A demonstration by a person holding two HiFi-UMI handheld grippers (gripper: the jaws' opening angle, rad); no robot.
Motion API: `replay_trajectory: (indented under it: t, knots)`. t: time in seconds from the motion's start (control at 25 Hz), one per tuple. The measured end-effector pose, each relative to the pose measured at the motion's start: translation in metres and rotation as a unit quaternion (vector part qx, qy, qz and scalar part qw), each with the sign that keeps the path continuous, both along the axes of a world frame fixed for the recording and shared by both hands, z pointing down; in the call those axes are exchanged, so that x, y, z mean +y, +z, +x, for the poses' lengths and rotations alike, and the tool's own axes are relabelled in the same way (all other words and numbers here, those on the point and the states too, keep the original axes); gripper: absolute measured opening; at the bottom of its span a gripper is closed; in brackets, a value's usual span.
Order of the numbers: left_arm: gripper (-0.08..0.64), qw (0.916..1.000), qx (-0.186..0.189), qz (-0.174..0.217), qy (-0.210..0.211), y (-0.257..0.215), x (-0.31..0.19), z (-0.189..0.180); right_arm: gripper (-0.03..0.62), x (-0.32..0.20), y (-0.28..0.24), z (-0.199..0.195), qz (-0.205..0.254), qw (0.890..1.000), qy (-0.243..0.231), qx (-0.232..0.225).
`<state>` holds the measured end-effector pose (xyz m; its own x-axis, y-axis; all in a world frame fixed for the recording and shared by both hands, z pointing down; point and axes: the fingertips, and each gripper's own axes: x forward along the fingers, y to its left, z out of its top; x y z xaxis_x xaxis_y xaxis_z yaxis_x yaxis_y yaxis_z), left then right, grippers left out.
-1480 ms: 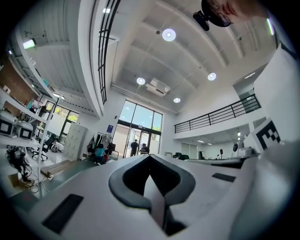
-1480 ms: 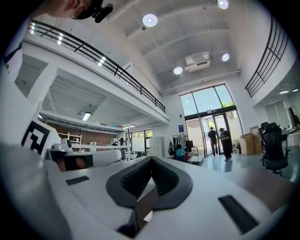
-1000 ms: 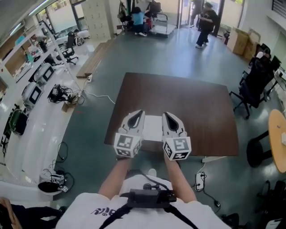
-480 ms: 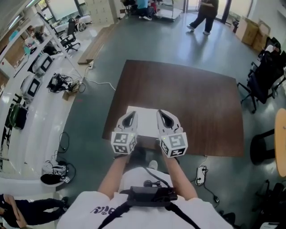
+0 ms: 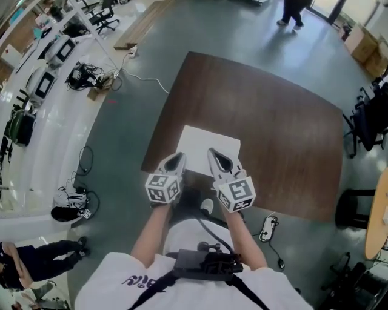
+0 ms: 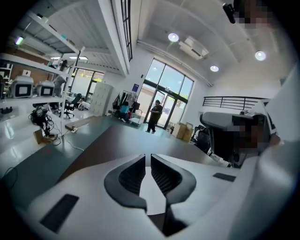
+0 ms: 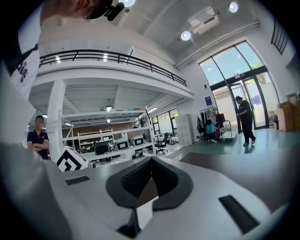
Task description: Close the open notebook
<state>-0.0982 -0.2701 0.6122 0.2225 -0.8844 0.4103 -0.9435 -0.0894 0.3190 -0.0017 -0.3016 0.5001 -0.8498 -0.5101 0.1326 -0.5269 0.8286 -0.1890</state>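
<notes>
The open notebook [image 5: 209, 145] lies flat and white on the dark brown table [image 5: 273, 115], close to the table's near edge. My left gripper [image 5: 176, 160] hovers over the notebook's near left corner with its jaws shut and empty. My right gripper [image 5: 216, 155] is over the near right part of the notebook, also shut with nothing in it. In the left gripper view, the jaws of the left gripper [image 6: 148, 157] almost touch, with white page showing below them. In the right gripper view, the tips of the right gripper [image 7: 151, 160] meet.
Black office chairs [image 5: 370, 127] stand right of the table, and a round wooden table [image 5: 379, 224] shows at the right edge. A power strip [image 5: 267, 229] lies on the floor by my feet. Cables and gear [image 5: 85, 75] sit at the left. A person [image 5: 297, 9] walks far behind.
Both grippers have come down and toward me, from above the notebook to its near edge. Their jaws stayed shut. The head view has tipped further down.
</notes>
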Motion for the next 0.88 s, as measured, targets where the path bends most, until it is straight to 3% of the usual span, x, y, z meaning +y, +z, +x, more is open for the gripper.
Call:
replay_trajectory:
  t: [0.16,0.4,0.48,0.64,0.72,0.8,0.88]
  knots:
    - [0.012,0.9981,0.022,-0.045,-0.036,0.041,0.004,-0.012,0.005,-0.007,0.018,-0.007,-0.012,0.999,-0.03,0.008]
    - [0.014,0.9894,0.039,-0.108,-0.089,0.092,0.049,-0.053,0.005,0.01,0.044,-0.035,-0.041,0.997,-0.053,0.022]
    - [0.027,0.9851,0.068,-0.123,-0.099,0.107,0.058,-0.054,0.005,0.013,0.057,-0.038,-0.053,0.997,-0.056,0.027]
    - [0.161,0.9766,0.128,-0.14,-0.1,0.129,0.064,-0.036,0.005,0.013,0.073,-0.038,-0.067,0.995,-0.059,0.038]
    - [0.195,0.9716,0.155,-0.147,-0.101,0.138,0.066,-0.028,0.005,0.014,0.077,-0.039,-0.069,0.995,-0.061,0.043]
    - [0.231,0.9623,0.197,-0.153,-0.108,0.146,0.066,-0.021,0.005,0.016,0.081,-0.039,-0.07,0.995,-0.063,0.045]
    - [0.232,0.9464,0.256,-0.155,-0.121,0.151,0.063,-0.012,0.005,0.017,0.086,-0.037,-0.077,0.994,-0.064,0.044]
